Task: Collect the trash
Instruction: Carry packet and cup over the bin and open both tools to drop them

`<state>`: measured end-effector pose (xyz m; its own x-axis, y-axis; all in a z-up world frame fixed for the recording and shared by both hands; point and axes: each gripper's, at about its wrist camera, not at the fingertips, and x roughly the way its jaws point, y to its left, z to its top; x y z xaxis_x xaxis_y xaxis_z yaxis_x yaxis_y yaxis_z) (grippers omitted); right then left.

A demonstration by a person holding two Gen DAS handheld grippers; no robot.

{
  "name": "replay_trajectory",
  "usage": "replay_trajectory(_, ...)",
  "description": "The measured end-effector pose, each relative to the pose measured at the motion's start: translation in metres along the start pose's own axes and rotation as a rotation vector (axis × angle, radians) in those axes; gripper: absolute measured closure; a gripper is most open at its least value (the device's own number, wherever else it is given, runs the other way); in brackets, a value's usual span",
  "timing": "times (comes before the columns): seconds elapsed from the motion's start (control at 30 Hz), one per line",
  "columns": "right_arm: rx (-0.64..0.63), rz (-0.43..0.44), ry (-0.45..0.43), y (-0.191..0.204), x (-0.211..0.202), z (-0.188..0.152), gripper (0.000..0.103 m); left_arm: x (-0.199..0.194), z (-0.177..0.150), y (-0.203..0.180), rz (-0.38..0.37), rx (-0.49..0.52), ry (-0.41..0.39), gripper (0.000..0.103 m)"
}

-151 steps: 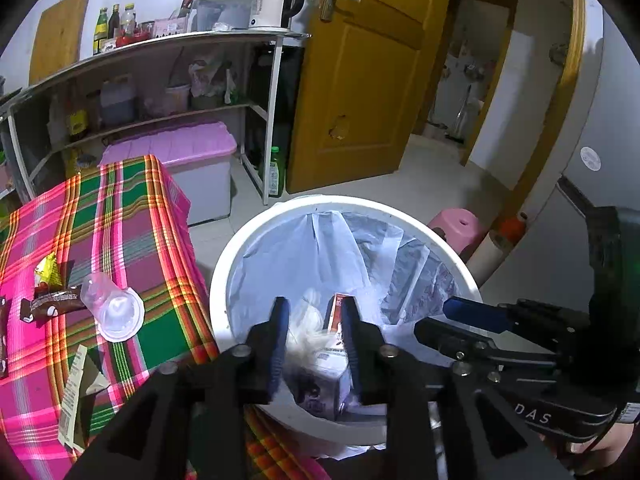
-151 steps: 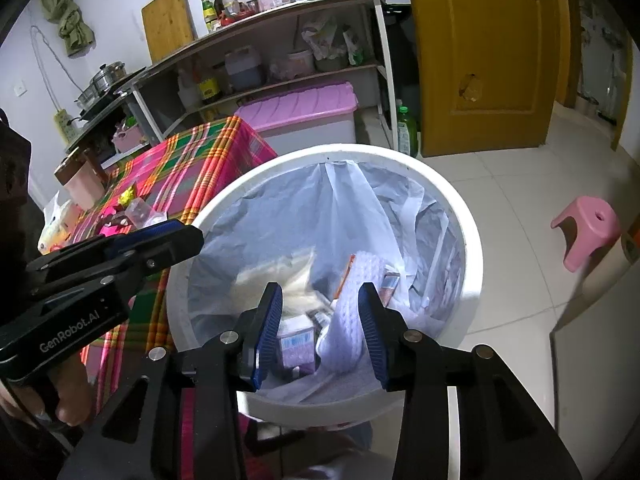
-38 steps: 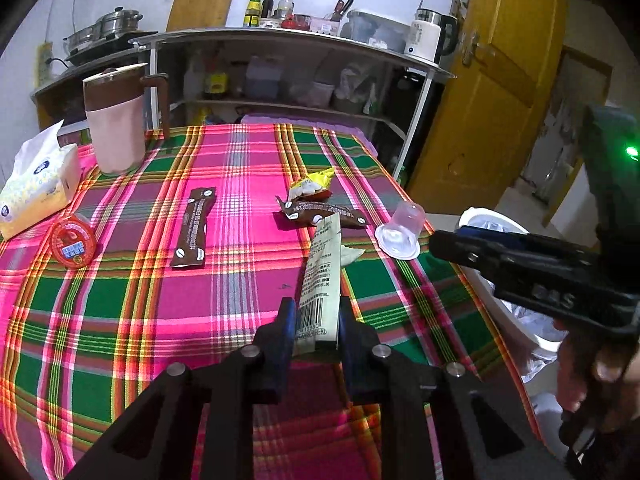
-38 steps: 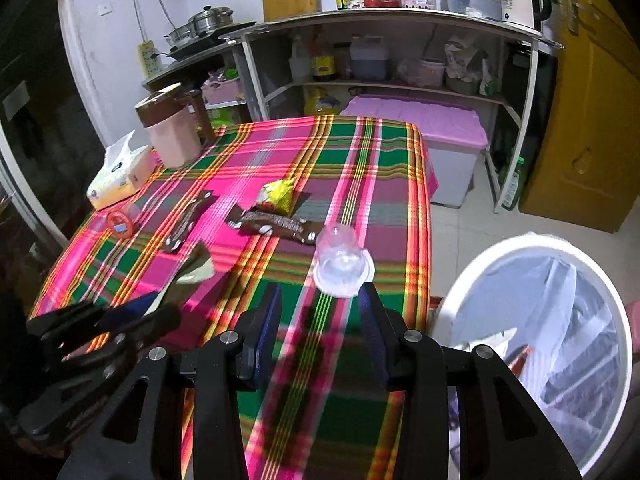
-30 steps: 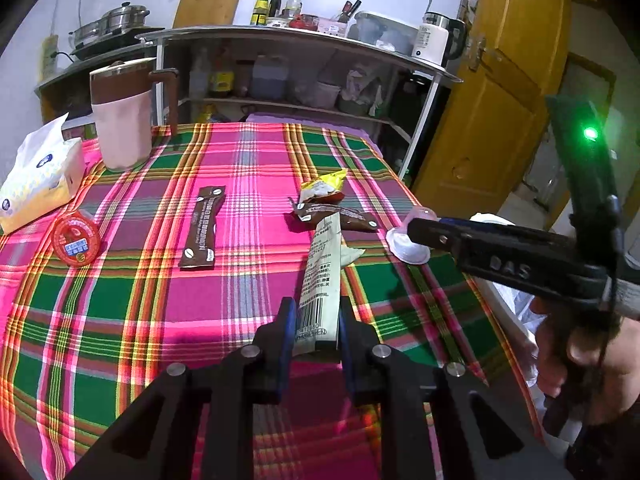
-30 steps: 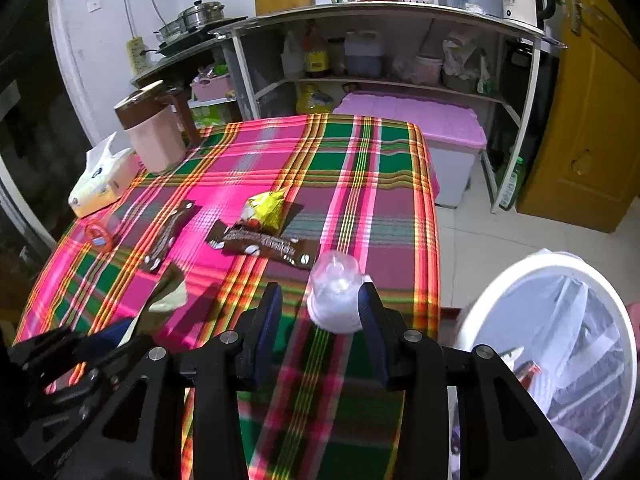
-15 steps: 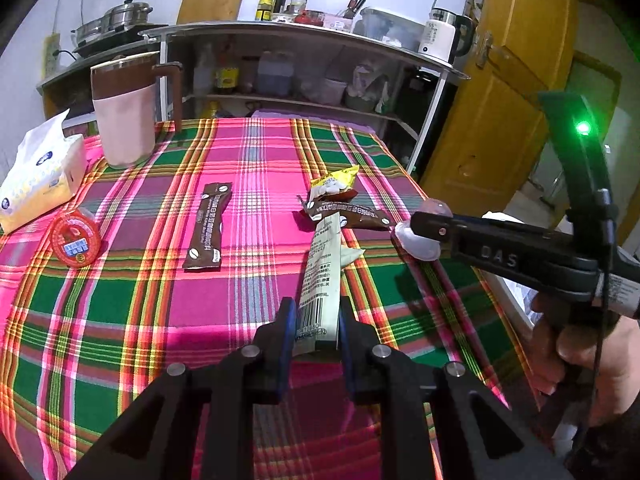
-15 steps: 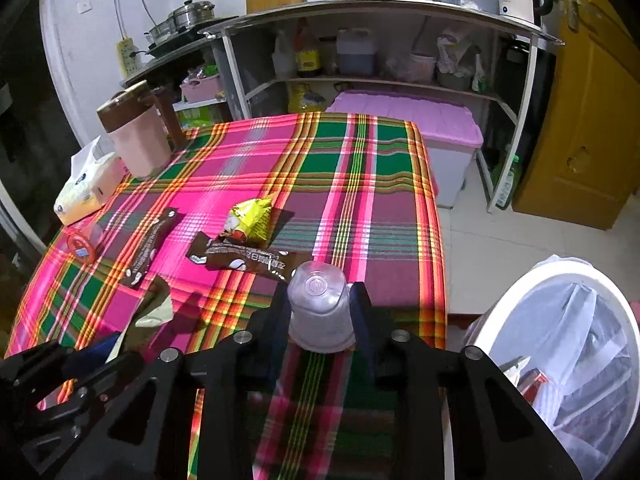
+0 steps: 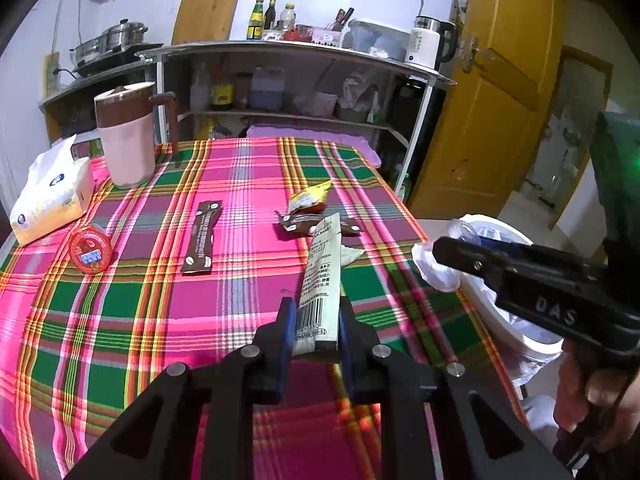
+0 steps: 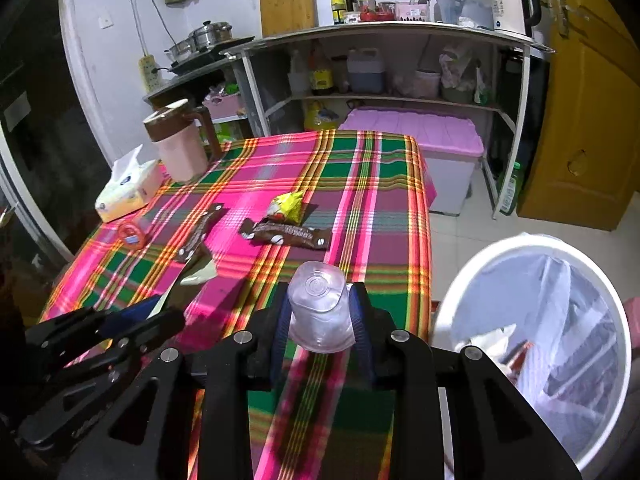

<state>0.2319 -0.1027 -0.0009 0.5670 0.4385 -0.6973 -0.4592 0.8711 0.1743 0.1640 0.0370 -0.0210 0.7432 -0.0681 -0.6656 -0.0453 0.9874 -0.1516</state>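
My left gripper (image 9: 314,330) is shut on a long pale green wrapper (image 9: 320,276) and holds it over the plaid table (image 9: 120,300). My right gripper (image 10: 320,320) is shut on a clear plastic cup (image 10: 320,306), lifted near the table's right edge; the cup also shows in the left wrist view (image 9: 436,266). On the cloth lie a brown wrapper (image 9: 202,238), a second brown wrapper (image 10: 286,234) and a yellow snack bag (image 10: 286,206). The white lined trash bin (image 10: 452,304) stands on the floor to the right of the table.
A pink jug (image 9: 126,136), a tissue pack (image 9: 50,196) and a red round item (image 9: 90,250) sit at the table's left. Shelves (image 10: 400,32) and a pink-lidded box (image 10: 416,128) stand behind. A yellow door (image 9: 496,92) is at the right.
My right gripper closed on the clear cup and lifted it off the table toward the bin side. My left gripper kept its hold on the pale wrapper.
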Motion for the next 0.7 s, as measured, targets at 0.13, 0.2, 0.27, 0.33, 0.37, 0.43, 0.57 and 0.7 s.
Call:
replay_trajectory(0.13,0.008,0.004,-0.015,-0.001,-0.018,-0.008,0.072,-0.01,-0.002,-0.012,-0.011,0.015,-0.011,0.082)
replay_trajectory(0.2,0.013,0.004,-0.024,-0.002,-0.027,-0.012,0.072,-0.016,-0.004,-0.02,-0.02,0.026,-0.015,0.082)
replay_trajectory(0.27,0.02,0.002,-0.032,-0.003,-0.036,-0.016,0.072,-0.021,-0.005,-0.027,-0.026,0.036,-0.02,0.082)
replay_trajectory(0.33,0.024,0.001,-0.039,-0.005,-0.043,-0.018,0.072,-0.024,-0.006,-0.032,-0.032,0.044,-0.023,0.082)
replay_trajectory(0.37,0.026,0.0,-0.044,-0.006,-0.047,-0.02,0.072,-0.027,-0.007,-0.035,-0.035,0.049,-0.025,0.082)
replay_trajectory(0.43,0.031,-0.001,-0.05,-0.008,-0.053,-0.023,0.072,-0.031,-0.008,-0.04,-0.04,0.058,-0.028,0.082)
replay_trajectory(0.57,0.038,-0.003,-0.062,-0.011,-0.064,-0.027,0.072,-0.036,-0.009,-0.049,-0.047,0.071,-0.033,0.082)
replay_trajectory(0.7,0.046,-0.007,-0.073,-0.014,-0.071,-0.031,0.072,-0.039,-0.01,-0.057,-0.055,0.084,-0.033,0.082)
